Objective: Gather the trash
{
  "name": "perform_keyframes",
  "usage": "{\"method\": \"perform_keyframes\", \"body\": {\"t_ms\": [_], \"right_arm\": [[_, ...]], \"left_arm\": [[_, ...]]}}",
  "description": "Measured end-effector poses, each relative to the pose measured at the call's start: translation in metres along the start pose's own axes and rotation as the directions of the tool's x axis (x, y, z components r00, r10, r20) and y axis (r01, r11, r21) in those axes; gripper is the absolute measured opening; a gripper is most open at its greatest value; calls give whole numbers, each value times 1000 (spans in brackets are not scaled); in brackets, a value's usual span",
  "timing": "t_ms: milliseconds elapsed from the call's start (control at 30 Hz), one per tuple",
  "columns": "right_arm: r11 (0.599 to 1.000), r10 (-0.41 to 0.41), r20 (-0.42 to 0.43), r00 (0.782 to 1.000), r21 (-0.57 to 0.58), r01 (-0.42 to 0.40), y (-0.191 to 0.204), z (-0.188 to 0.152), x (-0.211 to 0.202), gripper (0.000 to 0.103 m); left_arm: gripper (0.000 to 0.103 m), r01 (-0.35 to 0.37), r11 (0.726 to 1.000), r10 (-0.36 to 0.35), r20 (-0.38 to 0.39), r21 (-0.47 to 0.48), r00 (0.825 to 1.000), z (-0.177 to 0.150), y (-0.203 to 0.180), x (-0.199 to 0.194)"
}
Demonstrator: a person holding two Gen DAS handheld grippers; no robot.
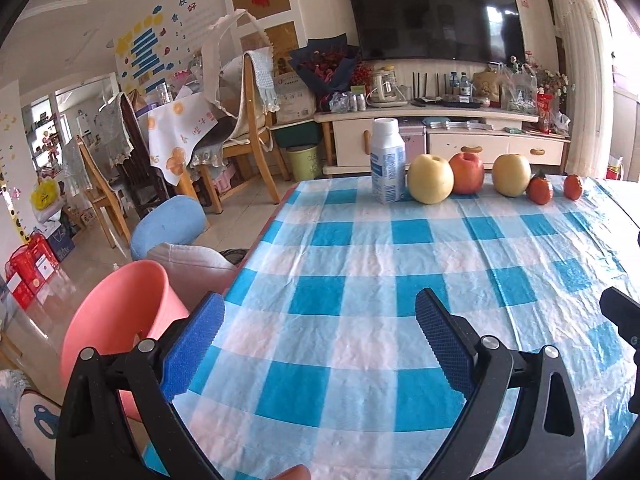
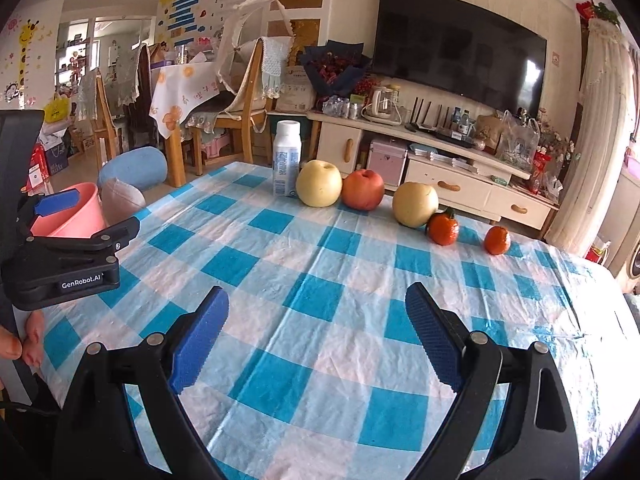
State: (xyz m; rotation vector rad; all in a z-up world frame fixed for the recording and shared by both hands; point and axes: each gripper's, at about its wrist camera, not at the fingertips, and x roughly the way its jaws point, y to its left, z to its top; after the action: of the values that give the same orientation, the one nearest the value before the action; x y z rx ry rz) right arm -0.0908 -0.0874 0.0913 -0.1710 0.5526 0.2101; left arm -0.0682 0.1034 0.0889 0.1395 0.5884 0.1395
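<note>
Far side of tabletop (image 1: 360, 264), well ahead of both grippers: white bottle (image 1: 387, 160) upright, leftmost in a row. To its right, yellow apple (image 1: 431, 178) just beside it, red apple (image 1: 466, 173), second yellow apple (image 1: 511, 175), two tangerines (image 1: 539, 190).

Checked cloth (image 2: 320, 300) bare between grippers and the row.

Left gripper (image 1: 320, 344) released, jaws wide, nothing held, at the tabletop's left edge. Pink bucket (image 1: 120, 316) on floor just left of it, below the edge.

Right gripper (image 2: 316, 336) released, empty, over near-middle cloth. Right tabletop edge well off to its right.
</note>
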Motion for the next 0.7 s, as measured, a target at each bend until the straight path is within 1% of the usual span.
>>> {"method": "perform_keyframes", "body": {"t_ms": [133,267,433,600,700], "right_arm": [[999,-32,29,999,4,32,-16,-2,-12,91],[998,-52,70,996,33,50,-33,-1,-27,91],[992,-81,130,988,103,67,-63,0,-47,93],[981,-123,194,973,172,90,-91,-1,-68,95],[973,-131,229,964,218,80,-104,-2,-78,95]], "left_arm": [[95,32,999,-31,18,-11,999,0,-20,-13],[95,57,998,-57,12,-3,998,-3,-39,-22],[95,88,996,-88,9,0,996,-3,-58,-33],[95,115,993,-115,18,-4,993,0,-75,-47],[95,135,991,-135,20,-6,991,3,-85,-54]]}}
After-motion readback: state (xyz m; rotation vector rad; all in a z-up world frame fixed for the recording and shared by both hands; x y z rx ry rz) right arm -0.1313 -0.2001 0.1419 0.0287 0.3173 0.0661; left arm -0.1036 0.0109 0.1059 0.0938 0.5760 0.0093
